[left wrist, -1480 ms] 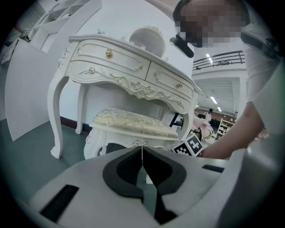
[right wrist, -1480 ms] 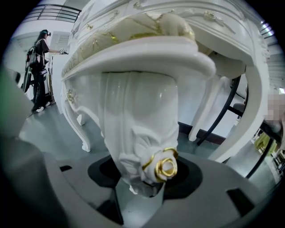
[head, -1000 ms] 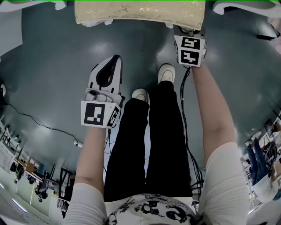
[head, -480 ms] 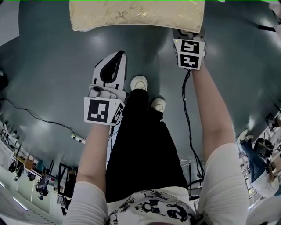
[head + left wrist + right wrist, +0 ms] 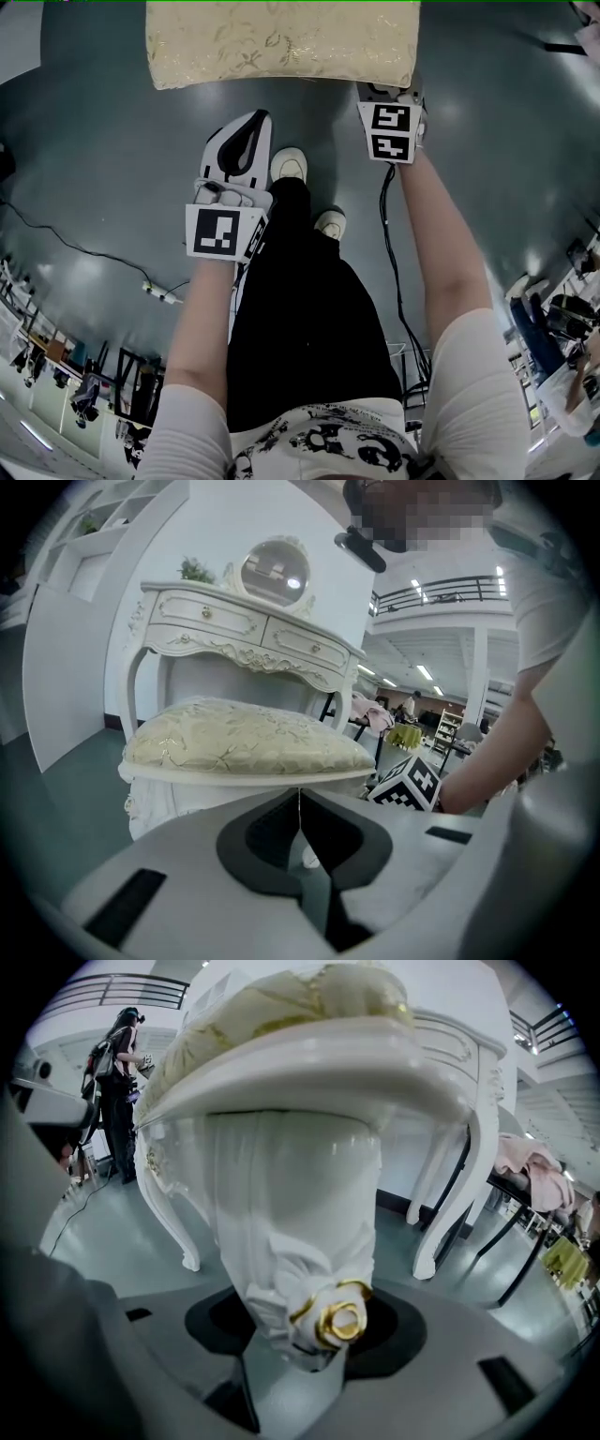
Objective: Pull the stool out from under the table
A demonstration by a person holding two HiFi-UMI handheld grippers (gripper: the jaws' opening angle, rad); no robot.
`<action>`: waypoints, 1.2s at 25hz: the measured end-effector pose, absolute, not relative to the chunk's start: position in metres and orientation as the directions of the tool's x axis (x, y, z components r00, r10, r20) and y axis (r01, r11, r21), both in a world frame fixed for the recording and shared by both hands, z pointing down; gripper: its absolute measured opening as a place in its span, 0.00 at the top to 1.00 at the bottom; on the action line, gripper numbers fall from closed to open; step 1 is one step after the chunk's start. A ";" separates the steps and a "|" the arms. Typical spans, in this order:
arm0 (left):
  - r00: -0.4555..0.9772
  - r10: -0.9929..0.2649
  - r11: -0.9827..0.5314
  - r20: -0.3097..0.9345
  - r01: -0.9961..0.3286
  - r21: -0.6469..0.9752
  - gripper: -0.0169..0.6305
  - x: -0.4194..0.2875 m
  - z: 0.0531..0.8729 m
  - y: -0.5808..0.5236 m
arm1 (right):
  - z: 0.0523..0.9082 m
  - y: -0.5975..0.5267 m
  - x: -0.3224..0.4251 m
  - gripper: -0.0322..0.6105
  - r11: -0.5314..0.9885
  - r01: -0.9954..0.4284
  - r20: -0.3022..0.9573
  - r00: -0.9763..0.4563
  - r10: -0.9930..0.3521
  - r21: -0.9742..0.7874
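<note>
The right gripper (image 5: 388,94) clamps the carved white leg (image 5: 302,1241) of a cream-cushioned stool (image 5: 281,42). The left gripper (image 5: 247,127) hovers near it, jaws pressed together on nothing.

Surface: floor (image 5: 103,159), dark grey-green, smooth and glossy, with pale patches of reflected light.
Upper centre of frame: stool (image 5: 281,42), cream patterned cushion, standing on the floor on white carved legs.
Centre of frame: pale shoe (image 5: 289,165), with a second shoe (image 5: 329,223) lower right of it, both planted on the floor.
Left edge to lower left: thin black cable (image 5: 66,246) lying across the floor, near a small white plug block (image 5: 159,294).
Left gripper view, upper centre: white dressing table (image 5: 234,635), standing on the floor just behind the stool.
</note>
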State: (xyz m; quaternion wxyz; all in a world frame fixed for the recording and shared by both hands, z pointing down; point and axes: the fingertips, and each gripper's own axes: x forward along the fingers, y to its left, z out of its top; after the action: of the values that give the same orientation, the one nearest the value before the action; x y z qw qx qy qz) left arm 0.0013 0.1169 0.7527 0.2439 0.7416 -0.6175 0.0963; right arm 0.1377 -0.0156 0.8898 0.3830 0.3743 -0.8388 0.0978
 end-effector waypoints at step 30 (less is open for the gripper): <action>0.180 -0.896 -0.097 0.406 -0.971 0.218 0.94 0.014 0.585 0.121 | 0.710 0.039 0.182 0.85 0.569 -0.818 0.804 -0.395 -0.445 -0.088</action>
State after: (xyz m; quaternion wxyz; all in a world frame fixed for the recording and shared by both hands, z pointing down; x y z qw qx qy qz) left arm 0.0143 0.1207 0.5853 0.2213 0.7356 -0.6345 0.0849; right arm 0.1817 0.0391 0.7096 0.3825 0.3950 -0.7988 0.2440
